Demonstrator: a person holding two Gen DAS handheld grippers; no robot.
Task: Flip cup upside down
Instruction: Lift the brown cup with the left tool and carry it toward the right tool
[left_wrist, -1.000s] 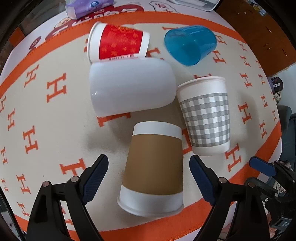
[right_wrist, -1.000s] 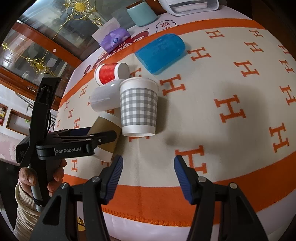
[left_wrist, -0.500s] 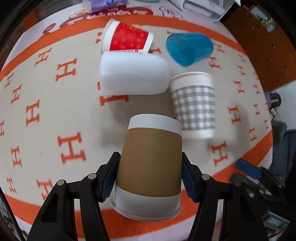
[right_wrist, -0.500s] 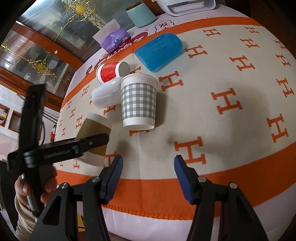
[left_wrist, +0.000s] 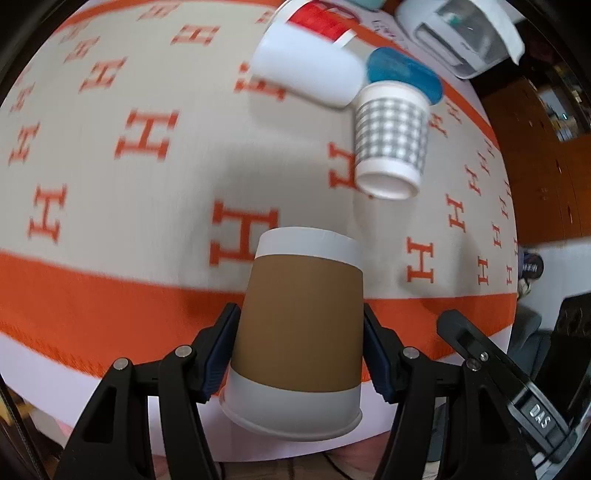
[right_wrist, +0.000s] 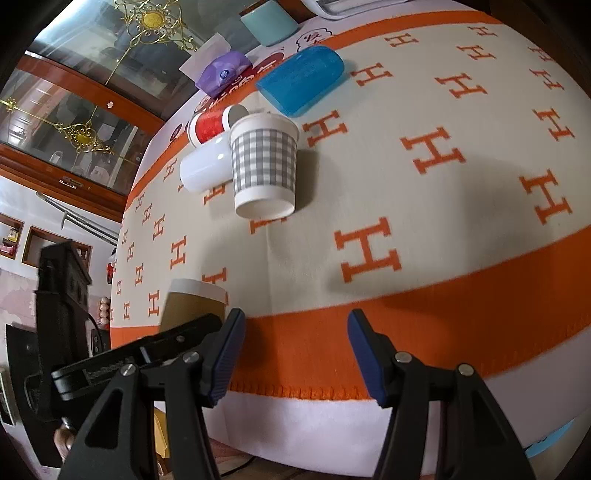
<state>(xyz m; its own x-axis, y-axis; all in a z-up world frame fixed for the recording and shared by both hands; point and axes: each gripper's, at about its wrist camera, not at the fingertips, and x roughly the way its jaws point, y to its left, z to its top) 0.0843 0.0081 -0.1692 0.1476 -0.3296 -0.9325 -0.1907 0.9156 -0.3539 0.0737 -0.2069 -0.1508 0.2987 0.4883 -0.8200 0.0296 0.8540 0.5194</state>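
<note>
Orange-patterned tablecloth (left_wrist: 110, 155) is seen beneath the brown cup (left_wrist: 299, 325), which is held clamped by the left gripper (left_wrist: 301, 347) near the checked cup (left_wrist: 391, 144), lifted for inversion, while the right gripper (right_wrist: 295, 354) is kept unclenched and empty.

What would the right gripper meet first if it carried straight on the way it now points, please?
Probably the blanket on the table; the open right gripper points at bare cloth, with the checked cup farther off and leftward. Depth is unclear.
</note>
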